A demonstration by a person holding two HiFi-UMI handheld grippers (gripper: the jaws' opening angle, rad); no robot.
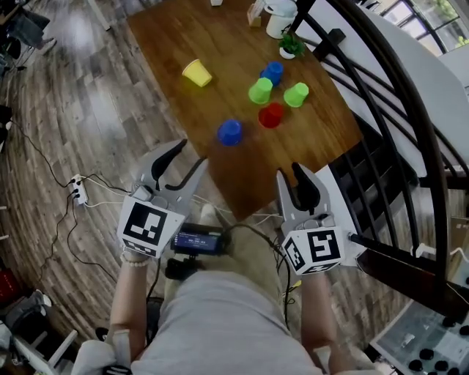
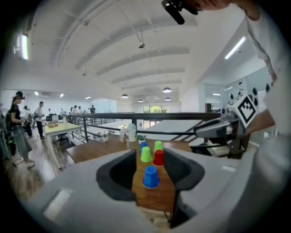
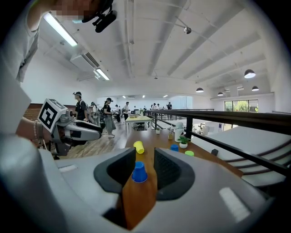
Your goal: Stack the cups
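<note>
Six cups stand on the wooden table (image 1: 183, 29). A yellow cup (image 1: 196, 72) lies on its side. Upside down are a far blue cup (image 1: 272, 72), two green cups (image 1: 259, 91) (image 1: 296, 94), a red cup (image 1: 270, 115) and a near blue cup (image 1: 229, 132). Both grippers hover short of the table's near edge, pointing at the cups. My left gripper (image 1: 183, 162) is open and empty, with the near blue cup (image 2: 151, 177) showing beyond its jaws. My right gripper (image 1: 292, 178) is open too, holding nothing; the same blue cup (image 3: 139, 173) shows past its gap.
A white jug (image 1: 281, 18) and a small potted plant (image 1: 291, 46) stand at the table's far end. A black railing (image 1: 381, 95) runs along the table's right side. Cables and a power strip (image 1: 77, 189) lie on the wood floor to the left.
</note>
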